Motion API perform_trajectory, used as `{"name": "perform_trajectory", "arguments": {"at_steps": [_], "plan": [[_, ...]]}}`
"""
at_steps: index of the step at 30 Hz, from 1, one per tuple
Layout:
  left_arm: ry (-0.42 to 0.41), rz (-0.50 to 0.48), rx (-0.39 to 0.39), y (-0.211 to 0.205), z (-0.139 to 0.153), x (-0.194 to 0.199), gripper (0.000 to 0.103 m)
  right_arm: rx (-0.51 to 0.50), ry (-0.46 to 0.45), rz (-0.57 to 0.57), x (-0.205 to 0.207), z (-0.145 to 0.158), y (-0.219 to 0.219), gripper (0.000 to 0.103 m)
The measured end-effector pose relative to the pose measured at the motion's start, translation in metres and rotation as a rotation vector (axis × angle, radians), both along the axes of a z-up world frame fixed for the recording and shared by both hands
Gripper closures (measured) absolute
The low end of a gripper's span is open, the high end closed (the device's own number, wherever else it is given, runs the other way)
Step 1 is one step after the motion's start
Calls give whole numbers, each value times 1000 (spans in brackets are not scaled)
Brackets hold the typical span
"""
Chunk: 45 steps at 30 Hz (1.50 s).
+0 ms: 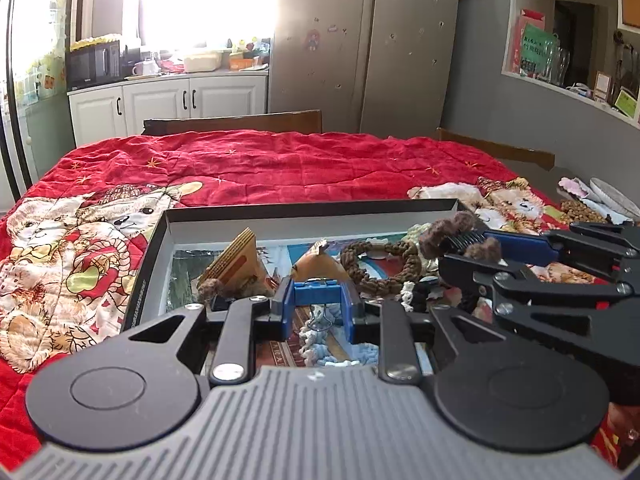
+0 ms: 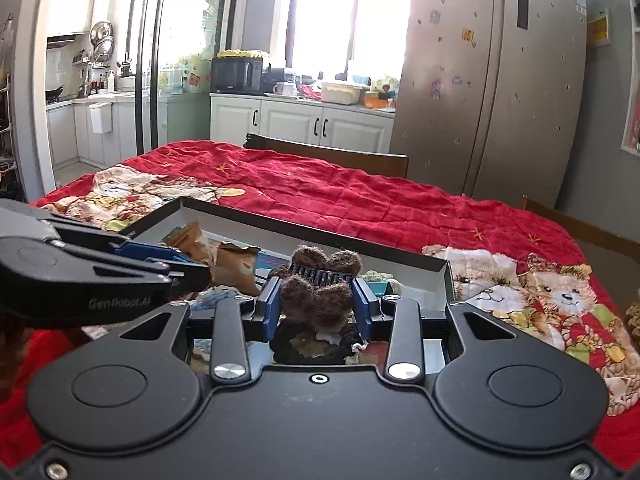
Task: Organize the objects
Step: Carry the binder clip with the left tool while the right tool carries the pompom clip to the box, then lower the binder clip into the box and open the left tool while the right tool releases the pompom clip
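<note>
Over the shallow black-rimmed cardboard box on the red bear-print quilt, the right gripper was clamped on a fuzzy brown hair claw, while the left gripper pinched a small metal binder clip. Risk, as I judged it: the fuzzy claw could slip out short of the box's near edge, or the grippers could knock together, being just beside each other. Beyond the box's far rim stood wooden chairs, white kitchen cabinets and a steel fridge.

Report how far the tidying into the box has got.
Done: the box already holds a rope ring, snack packets and other bits. In hand: the right claw grips a fuzzy brown hair clip; the left claw holds a binder clip. Left: setting both down, plus items at the table's right edge.
</note>
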<state>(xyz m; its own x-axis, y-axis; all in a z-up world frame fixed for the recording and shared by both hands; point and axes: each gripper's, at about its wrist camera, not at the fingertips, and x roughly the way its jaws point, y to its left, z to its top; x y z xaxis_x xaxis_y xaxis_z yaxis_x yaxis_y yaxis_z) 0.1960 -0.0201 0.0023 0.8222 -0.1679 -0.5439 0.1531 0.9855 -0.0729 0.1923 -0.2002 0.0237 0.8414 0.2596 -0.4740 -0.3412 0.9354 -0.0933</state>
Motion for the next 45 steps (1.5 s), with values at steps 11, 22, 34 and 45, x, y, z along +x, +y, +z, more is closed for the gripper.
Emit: {"name": "perform_trajectory", "arguments": {"at_steps": [11,22,34,45], "plan": [[30,5,9,0,-13,12,75,18,40,-15,24,-15,1,67],[43,8,19,0,-20,16,75,8,64,-15,31,-25,3,67],[30,6,54,-4,-23,16,75,-11,77,-10,35,-31,6,67],[23,-3,83,-7,-25,14,70,-36,73,-7,34,-36,9,65]]}}
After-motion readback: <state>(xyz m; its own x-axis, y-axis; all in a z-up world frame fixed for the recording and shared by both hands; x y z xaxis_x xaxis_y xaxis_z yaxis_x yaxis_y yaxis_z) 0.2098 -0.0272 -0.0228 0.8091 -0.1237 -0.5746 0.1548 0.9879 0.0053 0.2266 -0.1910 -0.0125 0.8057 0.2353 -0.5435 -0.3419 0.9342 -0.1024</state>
